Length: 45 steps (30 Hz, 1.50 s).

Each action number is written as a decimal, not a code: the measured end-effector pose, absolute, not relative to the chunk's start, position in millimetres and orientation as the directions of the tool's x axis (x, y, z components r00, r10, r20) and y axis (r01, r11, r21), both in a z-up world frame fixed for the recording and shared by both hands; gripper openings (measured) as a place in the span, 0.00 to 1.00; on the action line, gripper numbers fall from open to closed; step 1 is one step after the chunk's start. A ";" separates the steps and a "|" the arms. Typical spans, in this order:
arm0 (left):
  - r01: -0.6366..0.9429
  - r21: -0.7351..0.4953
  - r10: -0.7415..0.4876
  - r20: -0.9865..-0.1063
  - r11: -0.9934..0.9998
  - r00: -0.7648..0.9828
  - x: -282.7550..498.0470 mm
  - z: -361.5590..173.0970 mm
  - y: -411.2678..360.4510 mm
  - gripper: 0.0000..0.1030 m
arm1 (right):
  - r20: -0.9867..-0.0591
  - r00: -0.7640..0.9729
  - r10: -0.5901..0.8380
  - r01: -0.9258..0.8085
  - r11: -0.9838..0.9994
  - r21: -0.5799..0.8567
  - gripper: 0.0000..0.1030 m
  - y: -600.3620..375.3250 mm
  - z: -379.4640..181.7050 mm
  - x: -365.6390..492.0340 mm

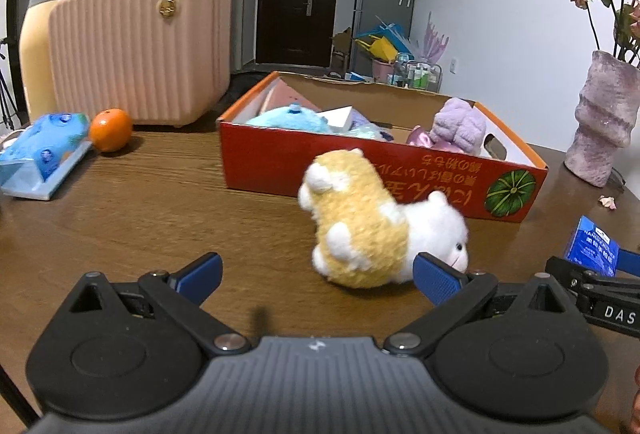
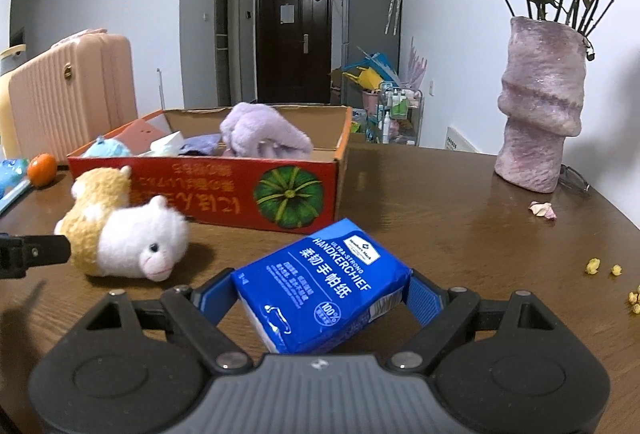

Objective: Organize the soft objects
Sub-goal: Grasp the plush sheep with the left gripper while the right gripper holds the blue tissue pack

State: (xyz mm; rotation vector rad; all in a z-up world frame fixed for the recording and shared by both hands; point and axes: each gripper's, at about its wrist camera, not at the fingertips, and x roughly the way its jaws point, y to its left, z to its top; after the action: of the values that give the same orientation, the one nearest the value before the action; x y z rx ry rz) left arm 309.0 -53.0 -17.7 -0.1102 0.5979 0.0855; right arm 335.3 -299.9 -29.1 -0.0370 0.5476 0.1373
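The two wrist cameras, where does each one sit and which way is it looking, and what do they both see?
Left wrist: rides the left tool, looks forward over the wooden table at the plush sheep and red box; its blue fingers stand open, and the right tool's tip shows at right.
Right wrist: rides the right tool, faces the same box; its fingers grip the blue handkerchief pack.
Shared: sheep, box, vase, orange, pink suitcase, dark door.
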 end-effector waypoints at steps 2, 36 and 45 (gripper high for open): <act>-0.110 -0.089 0.040 -0.567 0.990 0.823 316.2 -17.8 -57.0 1.00 | -0.516 0.849 0.114 -0.132 0.991 0.003 0.85 -302.7 -28.8 337.1; -0.205 -0.212 0.000 -0.695 0.956 0.719 403.3 -34.2 -41.0 0.65 | -0.522 0.847 0.107 -0.119 0.993 0.011 0.85 -307.1 -31.8 356.0; -0.187 -0.236 -0.029 -0.692 0.954 0.722 401.7 -30.9 -40.0 0.54 | -0.525 0.844 0.108 -0.118 0.993 0.015 0.85 -307.6 -32.4 356.6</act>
State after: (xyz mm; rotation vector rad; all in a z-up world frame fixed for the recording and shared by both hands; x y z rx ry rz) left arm 401.7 -40.0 -30.9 -0.3007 0.7624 0.0888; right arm 356.6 -307.6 -32.4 -0.0186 0.5535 0.1193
